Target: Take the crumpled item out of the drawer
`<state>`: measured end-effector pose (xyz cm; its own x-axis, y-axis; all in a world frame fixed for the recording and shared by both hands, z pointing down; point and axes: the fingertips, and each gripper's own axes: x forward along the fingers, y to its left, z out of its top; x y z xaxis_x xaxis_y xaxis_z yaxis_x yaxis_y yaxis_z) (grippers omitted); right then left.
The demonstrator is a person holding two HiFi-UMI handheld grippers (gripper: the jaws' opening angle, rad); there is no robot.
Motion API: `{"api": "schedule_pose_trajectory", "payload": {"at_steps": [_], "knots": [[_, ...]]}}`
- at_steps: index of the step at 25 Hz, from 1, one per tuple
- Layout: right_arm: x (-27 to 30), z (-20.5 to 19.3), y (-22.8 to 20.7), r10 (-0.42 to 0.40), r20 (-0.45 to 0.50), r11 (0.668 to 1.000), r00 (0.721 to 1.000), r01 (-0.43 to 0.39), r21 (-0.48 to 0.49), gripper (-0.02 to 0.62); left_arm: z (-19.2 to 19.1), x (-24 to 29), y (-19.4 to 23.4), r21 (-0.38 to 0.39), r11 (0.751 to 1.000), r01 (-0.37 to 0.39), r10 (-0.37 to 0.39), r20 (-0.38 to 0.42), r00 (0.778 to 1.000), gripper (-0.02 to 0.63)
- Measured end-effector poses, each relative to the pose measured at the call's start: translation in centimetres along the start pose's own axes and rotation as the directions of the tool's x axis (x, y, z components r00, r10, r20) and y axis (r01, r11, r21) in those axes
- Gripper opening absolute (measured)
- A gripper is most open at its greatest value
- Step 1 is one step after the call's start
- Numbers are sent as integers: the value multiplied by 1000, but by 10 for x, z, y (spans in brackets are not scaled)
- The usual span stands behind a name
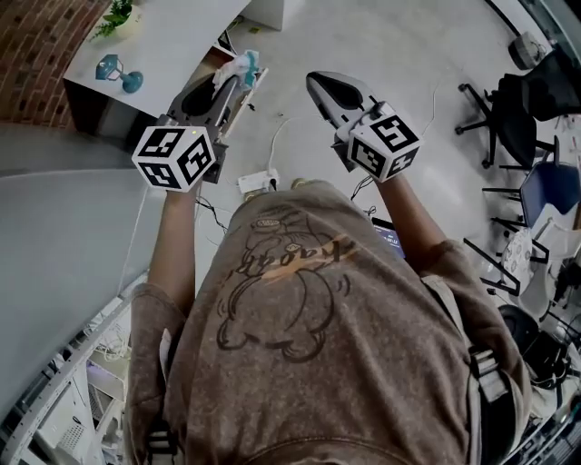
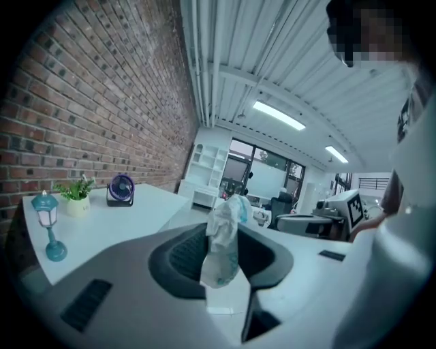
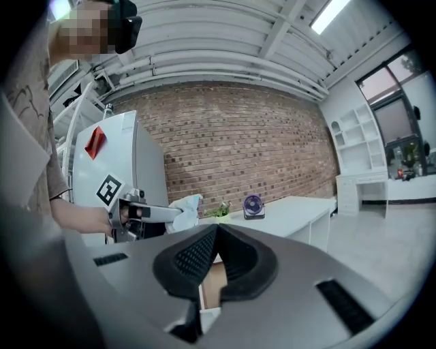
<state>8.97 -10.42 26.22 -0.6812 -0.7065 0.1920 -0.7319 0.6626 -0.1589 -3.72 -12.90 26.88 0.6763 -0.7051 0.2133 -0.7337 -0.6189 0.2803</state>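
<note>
The crumpled item [image 2: 222,240] is a white wad with pale blue patches, and my left gripper [image 2: 225,230] is shut on it, most of it sticking up past the jaw tips. In the head view the left gripper [image 1: 236,80] is held up at the left, with the wad [image 1: 238,67] at its tip over the floor beside the white desk. My right gripper [image 1: 318,84] hovers level to its right, jaws shut with nothing in them. The right gripper view shows its pads [image 3: 204,251] meeting and the wad [image 3: 186,204] beyond. No drawer is in view.
A white desk [image 1: 172,41] against a brick wall [image 2: 88,95] carries a teal lamp [image 1: 118,73], a potted plant [image 1: 116,14] and a small fan [image 2: 120,190]. A power strip [image 1: 258,182] with cables lies on the floor. Office chairs [image 1: 513,113] stand at the right.
</note>
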Motion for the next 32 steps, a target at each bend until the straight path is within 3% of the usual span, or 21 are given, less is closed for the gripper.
{"api": "schedule_pose_trajectory", "payload": {"at_steps": [5, 9, 17, 32], "knots": [[-8, -11, 6, -30, 17, 1000, 999, 30, 1, -3, 14, -13, -7, 31, 999, -18, 15, 105, 994, 110], [-12, -14, 7, -34, 41, 999, 999, 34, -1, -3, 13, -18, -4, 34, 999, -32, 27, 143, 989, 110], [-13, -24, 3, 0, 76, 999, 997, -3, 43, -3, 0, -22, 12, 30, 997, -73, 68, 153, 986, 110], [-8, -59, 2, -15, 5, 999, 1000, 15, 53, -3, -33, -20, 39, -10, 992, -125, 125, 126, 984, 110]]}}
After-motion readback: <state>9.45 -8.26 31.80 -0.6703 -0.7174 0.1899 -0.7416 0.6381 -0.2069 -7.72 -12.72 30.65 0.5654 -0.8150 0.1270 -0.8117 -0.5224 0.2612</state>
